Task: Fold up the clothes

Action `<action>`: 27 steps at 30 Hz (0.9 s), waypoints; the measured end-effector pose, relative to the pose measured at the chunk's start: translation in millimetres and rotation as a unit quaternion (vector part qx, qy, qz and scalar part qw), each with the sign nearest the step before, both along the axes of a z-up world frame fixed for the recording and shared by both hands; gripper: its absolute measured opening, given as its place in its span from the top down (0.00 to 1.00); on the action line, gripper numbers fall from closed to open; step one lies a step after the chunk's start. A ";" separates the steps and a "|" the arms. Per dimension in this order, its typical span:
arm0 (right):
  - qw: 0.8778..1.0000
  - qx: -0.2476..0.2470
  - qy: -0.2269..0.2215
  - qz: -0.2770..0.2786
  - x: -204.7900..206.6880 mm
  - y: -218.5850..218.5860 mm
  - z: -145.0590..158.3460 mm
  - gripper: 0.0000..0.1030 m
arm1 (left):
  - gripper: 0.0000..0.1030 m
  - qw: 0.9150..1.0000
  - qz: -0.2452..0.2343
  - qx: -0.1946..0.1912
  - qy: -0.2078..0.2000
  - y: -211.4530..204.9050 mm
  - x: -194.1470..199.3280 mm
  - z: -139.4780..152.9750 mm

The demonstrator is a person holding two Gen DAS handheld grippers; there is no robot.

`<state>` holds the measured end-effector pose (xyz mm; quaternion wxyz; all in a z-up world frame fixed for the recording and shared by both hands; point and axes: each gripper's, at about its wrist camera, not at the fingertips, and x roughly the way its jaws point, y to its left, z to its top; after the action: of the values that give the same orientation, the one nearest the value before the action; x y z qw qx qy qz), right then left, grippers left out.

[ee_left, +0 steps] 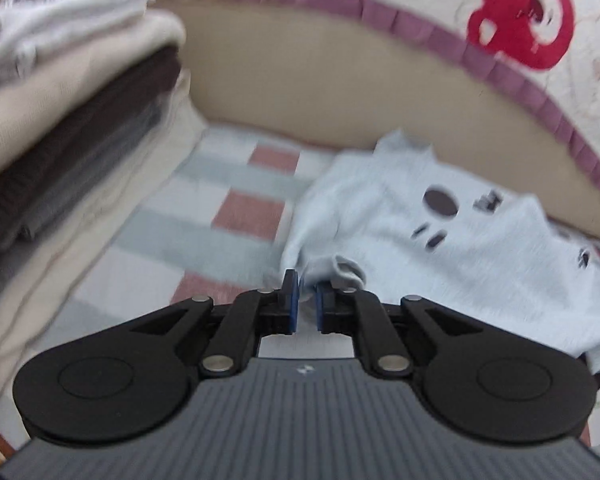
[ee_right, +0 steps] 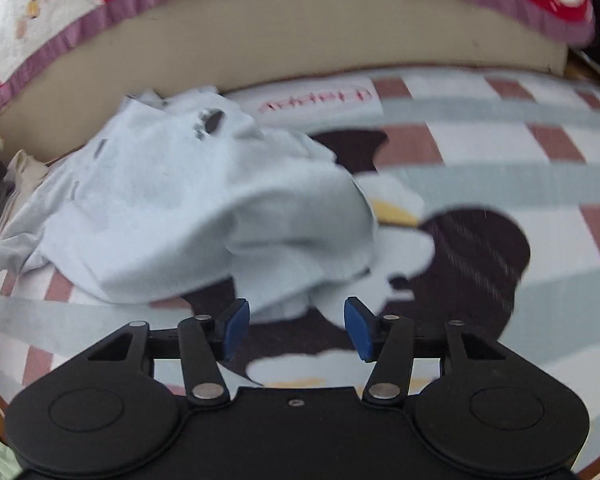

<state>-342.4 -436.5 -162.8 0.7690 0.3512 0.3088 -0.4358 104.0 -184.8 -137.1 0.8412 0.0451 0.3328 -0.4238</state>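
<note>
Left gripper [ee_left: 305,294] pinches a fold of the pale blue shirt [ee_left: 440,240]; right gripper [ee_right: 297,322] stands open, clamping nothing.
The shirt lies crumpled on the checked blanket [ee_left: 236,208] (blurred), at the right gripper's eleven o'clock; stacked folded clothes [ee_left: 60,152] sit at the left gripper's ten o'clock.

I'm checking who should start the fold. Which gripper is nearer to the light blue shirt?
Left. The left gripper has its jaws nearly shut, with a fold of the light blue shirt between them. The right gripper is open, the shirt's hem just ahead, unpinched.
</note>
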 end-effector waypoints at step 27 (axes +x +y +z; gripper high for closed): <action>0.937 0.044 -0.293 0.186 73.4 31.7 96.9 0.94 | 0.66 0.987 -0.135 -0.078 -0.046 9.6 -148.2 49.0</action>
<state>-269.0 -404.8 -65.9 0.8764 0.4334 0.1485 -0.1484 -44.2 -175.1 -88.2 0.7916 0.0432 0.2506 -0.5557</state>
